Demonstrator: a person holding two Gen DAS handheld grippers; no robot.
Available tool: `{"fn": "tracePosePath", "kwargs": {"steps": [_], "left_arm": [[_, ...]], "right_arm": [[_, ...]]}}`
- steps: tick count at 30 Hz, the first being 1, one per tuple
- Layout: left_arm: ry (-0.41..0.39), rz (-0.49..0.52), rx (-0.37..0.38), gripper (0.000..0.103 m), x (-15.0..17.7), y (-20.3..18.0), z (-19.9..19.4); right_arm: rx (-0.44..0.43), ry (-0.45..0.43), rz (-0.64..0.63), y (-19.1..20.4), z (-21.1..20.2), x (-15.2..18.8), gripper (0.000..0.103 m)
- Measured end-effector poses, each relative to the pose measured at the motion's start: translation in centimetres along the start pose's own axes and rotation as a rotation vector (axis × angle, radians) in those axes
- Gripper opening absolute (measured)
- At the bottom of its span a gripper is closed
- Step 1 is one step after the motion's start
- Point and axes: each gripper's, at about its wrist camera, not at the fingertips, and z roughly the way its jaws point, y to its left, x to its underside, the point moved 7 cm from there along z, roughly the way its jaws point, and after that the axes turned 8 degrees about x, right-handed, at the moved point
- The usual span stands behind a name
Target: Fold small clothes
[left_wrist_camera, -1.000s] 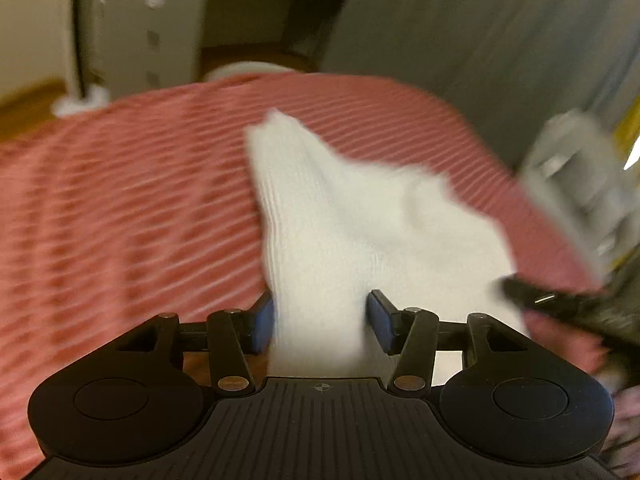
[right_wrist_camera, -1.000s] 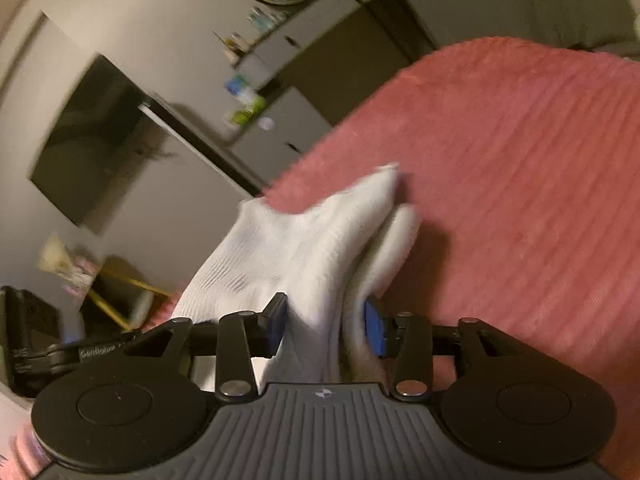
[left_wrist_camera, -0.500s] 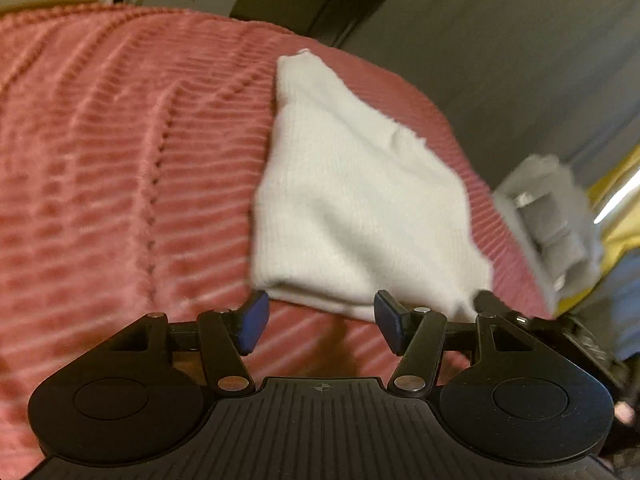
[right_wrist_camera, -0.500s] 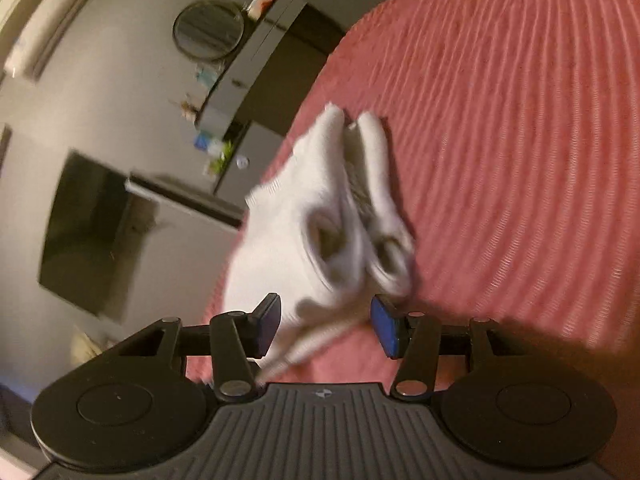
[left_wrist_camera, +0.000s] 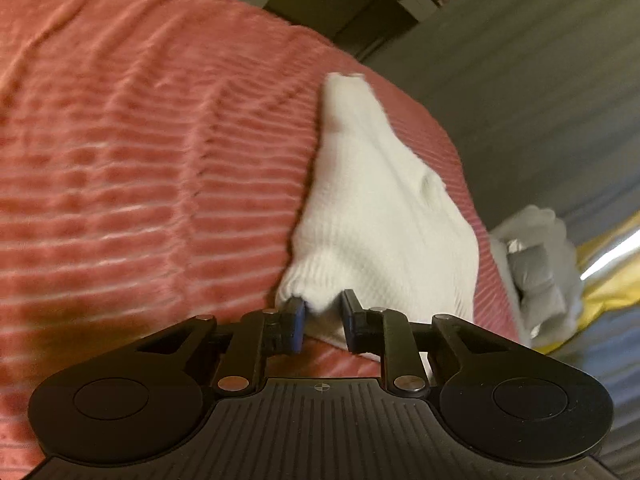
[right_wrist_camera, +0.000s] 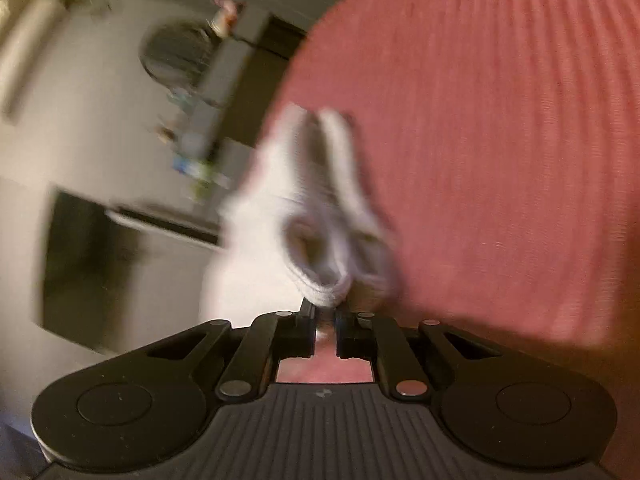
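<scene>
A pair of white socks (left_wrist_camera: 372,208) lies on the pink ribbed bedspread (left_wrist_camera: 140,152), toes pointing away. My left gripper (left_wrist_camera: 322,320) is shut on the cuff edge of the socks at their near left corner. In the blurred right wrist view the socks (right_wrist_camera: 320,200) show both open cuffs towards me. My right gripper (right_wrist_camera: 325,324) is shut on the rim of the nearer cuff.
The bed's edge runs just right of the socks, with a grey curtain (left_wrist_camera: 540,80) beyond. A grey and white object (left_wrist_camera: 536,272) sits past the edge. A dresser (right_wrist_camera: 208,128), a round mirror and a dark screen (right_wrist_camera: 76,264) stand by the wall.
Half a second ago both grippers were open just short of the socks lying on the bed. Both have now moved in and closed on the cuff end.
</scene>
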Motion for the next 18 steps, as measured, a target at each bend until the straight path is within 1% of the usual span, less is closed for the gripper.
{"fn": "tracePosePath", "kwargs": {"steps": [1,2,3,4,5,6,7,8,9,10,12,13,14,15,16,17,18], "left_arm": [[0.009,0.021,-0.004,0.023,0.0,0.0,-0.2],[0.017,0.059,-0.015,0.023,-0.1,-0.2,-0.5],[0.023,0.105,-0.039,0.023,-0.1,-0.5,-0.9],[0.007,0.157,-0.081,0.026,-0.3,-0.9,-1.5],[-0.017,0.206,-0.116,0.036,-0.5,-1.3,-2.0],[-0.045,0.254,-0.138,0.040,-0.9,-2.0,-2.5],[-0.066,0.293,-0.149,0.042,-1.2,-2.8,-2.8],[-0.073,0.325,-0.152,0.046,-1.4,-3.8,-2.7],[-0.072,0.355,-0.151,0.051,-1.5,-4.8,-2.4],[-0.067,0.388,-0.156,0.054,-1.5,-5.8,-1.7],[-0.057,0.450,-0.199,0.055,-1.8,-7.1,0.1],[-0.057,0.475,-0.236,0.055,-1.9,-7.2,0.9],[-0.039,0.497,-0.288,0.055,-2.0,-6.9,1.8],[0.006,0.513,-0.345,0.058,-1.9,-6.3,3.0],[0.035,0.513,-0.359,0.058,-1.8,-5.6,3.6],[0.053,0.515,-0.365,0.063,-1.6,-5.0,4.1],[0.059,0.529,-0.375,0.071,-1.4,-4.7,4.3]], "right_arm": [[0.043,0.003,-0.064,-0.1,0.0,0.3,0.011],[0.053,0.002,-0.113,0.1,-0.3,0.4,0.016],[0.062,-0.001,-0.139,0.4,-0.8,0.1,0.019],[0.080,-0.016,-0.173,0.8,-1.4,-0.4,0.024],[0.108,-0.064,-0.230,1.5,-2.2,-1.1,0.025],[0.139,-0.115,-0.292,2.4,-3.0,-1.7,0.025],[0.169,-0.156,-0.349,3.3,-3.5,-2.3,0.025],[0.196,-0.206,-0.409,4.6,-4.1,-2.8,0.025],[0.203,-0.237,-0.455,5.8,-4.3,-3.2,0.025],[0.196,-0.251,-0.500,7.0,-4.2,-3.2,0.025],[0.177,-0.237,-0.579,9.3,-2.9,-2.9,0.025],[0.173,-0.219,-0.616,10.1,-2.1,-2.5,0.025],[0.182,-0.207,-0.666,10.8,-1.1,-2.2,0.024],[0.206,-0.200,-0.714,11.2,-0.2,-1.9,0.024],[0.230,-0.191,-0.757,11.2,0.4,-1.7,0.023],[0.275,-0.167,-0.795,10.9,1.4,-1.5,0.021],[0.324,-0.134,-0.817,10.2,2.4,-1.4,0.020]]}}
